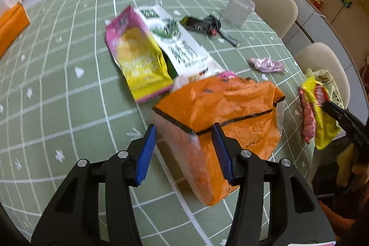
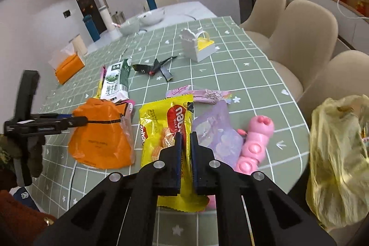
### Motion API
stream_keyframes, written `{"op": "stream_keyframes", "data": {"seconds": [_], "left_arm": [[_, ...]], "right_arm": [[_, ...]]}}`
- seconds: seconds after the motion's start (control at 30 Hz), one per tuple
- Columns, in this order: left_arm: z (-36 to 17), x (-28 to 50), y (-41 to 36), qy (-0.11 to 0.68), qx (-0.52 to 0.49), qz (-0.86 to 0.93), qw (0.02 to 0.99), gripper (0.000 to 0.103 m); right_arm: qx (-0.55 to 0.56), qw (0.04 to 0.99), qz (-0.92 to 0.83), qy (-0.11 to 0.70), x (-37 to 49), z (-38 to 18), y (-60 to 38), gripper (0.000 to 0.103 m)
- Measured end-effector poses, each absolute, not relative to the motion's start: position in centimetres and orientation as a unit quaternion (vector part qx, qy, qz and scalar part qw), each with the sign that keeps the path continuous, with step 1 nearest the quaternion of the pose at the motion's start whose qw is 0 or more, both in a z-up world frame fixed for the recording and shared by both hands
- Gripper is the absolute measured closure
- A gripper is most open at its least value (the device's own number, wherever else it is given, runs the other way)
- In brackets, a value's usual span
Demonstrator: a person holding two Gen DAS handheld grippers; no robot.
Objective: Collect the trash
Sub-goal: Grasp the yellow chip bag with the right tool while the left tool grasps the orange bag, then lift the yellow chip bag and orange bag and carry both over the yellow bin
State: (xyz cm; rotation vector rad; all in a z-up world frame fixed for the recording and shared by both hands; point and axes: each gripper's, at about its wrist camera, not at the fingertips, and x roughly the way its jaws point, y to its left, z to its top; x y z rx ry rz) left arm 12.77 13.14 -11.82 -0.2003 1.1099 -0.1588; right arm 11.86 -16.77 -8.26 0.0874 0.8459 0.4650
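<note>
**Right wrist view: yellow wafer wrapper pinched for transfer to the bag**

Right wrist view shows the right gripper (image 2: 186, 146) with its jaws drawn together on the near edge of the yellow wafer wrapper (image 2: 165, 130), which hangs over the table (image 2: 253, 75) edge at 6 o'clock. The yellow-green trash bag (image 2: 339, 158) hangs off the table at 3 o'clock, its mouth not clearly visible. A pink toy (image 2: 256, 144) and a lilac packet (image 2: 216, 130) lie just beside the wrapper at 3 o'clock.

Left wrist view shows the left gripper (image 1: 184, 151) with jaws apart, straddling a corner of the orange bag (image 1: 221, 112); contact cannot be told.

Judged technique: lift the wrapper clear before swinging toward 3 o'clock, so it does not drag the toy. The thin foil may slip, so keep the pinch firm until it is over the bag opening.
</note>
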Motion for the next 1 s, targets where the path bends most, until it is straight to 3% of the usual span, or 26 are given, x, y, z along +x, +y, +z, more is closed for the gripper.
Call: {"op": "stream_keyframes", "data": {"seconds": [0.1, 0.2, 0.27, 0.4, 0.73, 1.0], "left_arm": [[-12.4, 12.6, 12.5, 0.535, -0.096, -0.074, 0.836, 0.056], [-12.6, 12.6, 11.9, 0.537, -0.084, -0.067, 0.837, 0.058], [-12.5, 12.7, 11.6, 0.535, -0.073, -0.062, 0.839, 0.073], [-11.5, 12.5, 11.3, 0.522, -0.053, -0.059, 0.849, 0.086], [-5.1, 13.4, 13.9, 0.44, -0.054, -0.029, 0.896, 0.087], [-3.1, 13.8, 14.8, 0.418, -0.087, -0.031, 0.904, 0.087]], "right_arm": [[0.056, 0.886, 0.24, 0.393, 10.9, -8.5, -17.1, 0.093], [0.053, 0.882, 0.242, 0.4, 10.6, -8.9, -17.2, 0.079], [0.049, 0.882, 0.247, 0.398, 10.2, -8.9, -17.2, 0.073], [0.021, 0.883, 0.248, 0.399, 9.5, -8.8, -16.8, 0.073], [-0.039, 0.855, 0.309, 0.415, 7.7, -9.2, -14.9, 0.073], [-0.036, 0.85, 0.27, 0.451, 7.6, -11.8, -16.4, 0.073]]}}
